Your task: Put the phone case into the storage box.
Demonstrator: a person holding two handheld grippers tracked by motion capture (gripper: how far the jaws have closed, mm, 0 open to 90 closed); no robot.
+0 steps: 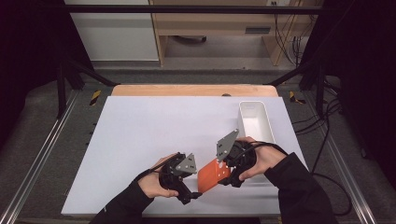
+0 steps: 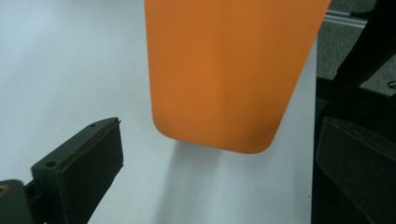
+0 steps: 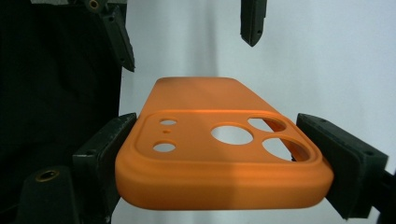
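An orange phone case [image 1: 212, 175] hangs just above the white table near its front edge. My right gripper [image 3: 219, 154] is shut on the orange phone case [image 3: 219, 154] at its camera-hole end, one pad on each long side. The case's plain rounded end [image 2: 229, 70] points toward my left gripper [image 2: 219, 172], whose jaws stand open and wide apart below it, touching nothing. In the high view my left gripper [image 1: 194, 195] sits left of the case and my right gripper [image 1: 224, 177] right of it. In the right gripper view the left gripper's fingertips [image 3: 252, 23] show beyond the case.
A white rectangular bin [image 1: 254, 122] stands at the table's right side, just behind my right hand. The white tabletop [image 1: 154, 135] stretches wide to the left and back. Black frame rails and cables run along both sides of the table.
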